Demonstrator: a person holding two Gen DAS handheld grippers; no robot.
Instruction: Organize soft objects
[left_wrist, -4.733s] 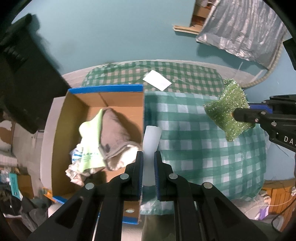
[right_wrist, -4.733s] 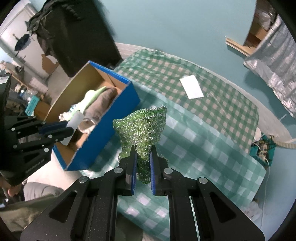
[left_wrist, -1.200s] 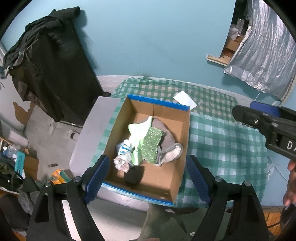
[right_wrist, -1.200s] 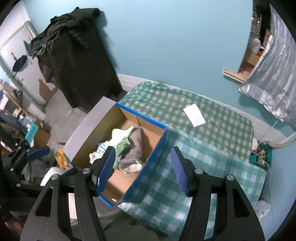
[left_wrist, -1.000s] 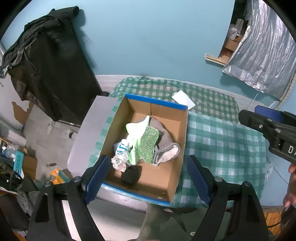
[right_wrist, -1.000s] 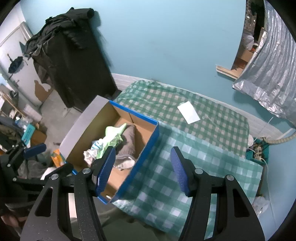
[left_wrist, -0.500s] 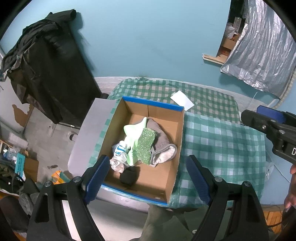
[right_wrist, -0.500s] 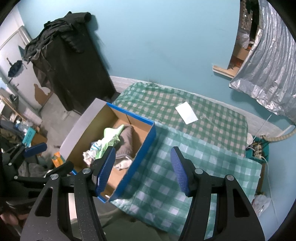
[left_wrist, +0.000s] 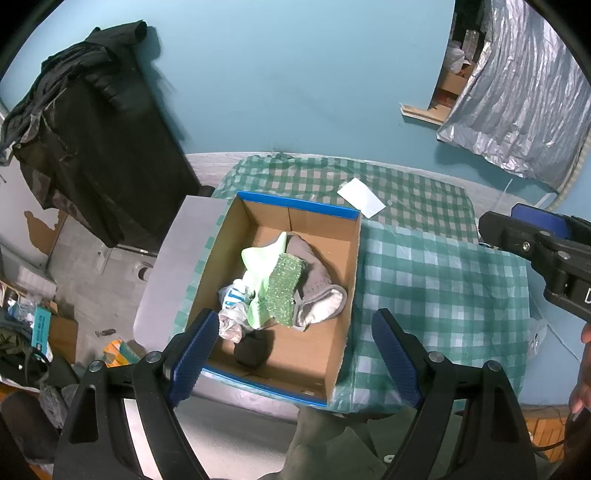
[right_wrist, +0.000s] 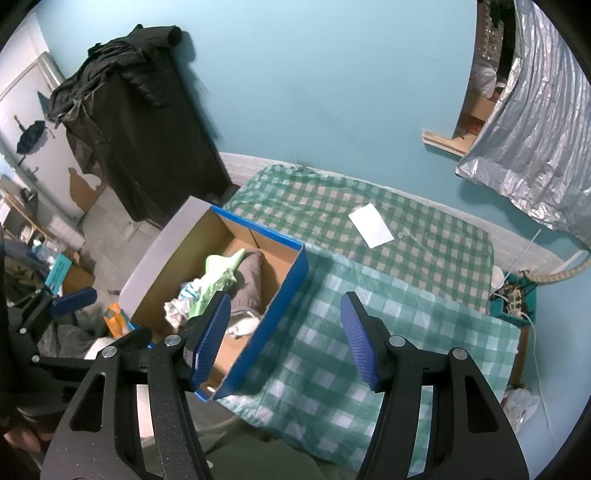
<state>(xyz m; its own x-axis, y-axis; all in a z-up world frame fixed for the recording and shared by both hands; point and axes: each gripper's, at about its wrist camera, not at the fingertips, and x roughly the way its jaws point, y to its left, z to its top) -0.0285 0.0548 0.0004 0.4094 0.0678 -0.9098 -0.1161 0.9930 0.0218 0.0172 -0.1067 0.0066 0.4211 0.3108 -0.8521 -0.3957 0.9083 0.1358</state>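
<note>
Your left gripper (left_wrist: 295, 341) and right gripper (right_wrist: 285, 328) both hover spread wide and empty above the blue-edged cardboard box (left_wrist: 352, 258) on the checked-cloth desk (left_wrist: 443, 280), whose sparkly green sponge cloth (left_wrist: 284, 290) and black bundle (left_wrist: 252, 350) only the left view shows clearly.

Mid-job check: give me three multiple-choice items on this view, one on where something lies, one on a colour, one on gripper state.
1. Where does the sparkly green scrubber lie?
A. on the checked cloth
B. in the cardboard box, on the pile of soft things
C. between the right gripper's pads

2. What colour is the box's outer wall?
A. blue
B. red
C. white

3. How do the left gripper and right gripper stand?
A. both shut on cloth
B. one open, one shut
C. both open and empty

Answers: 1 B, it rests atop the light green and grey fabric inside the box. 2 A, the right wrist view shows a blue side. 3 C, the pads stand wide apart with nothing between them.
</note>
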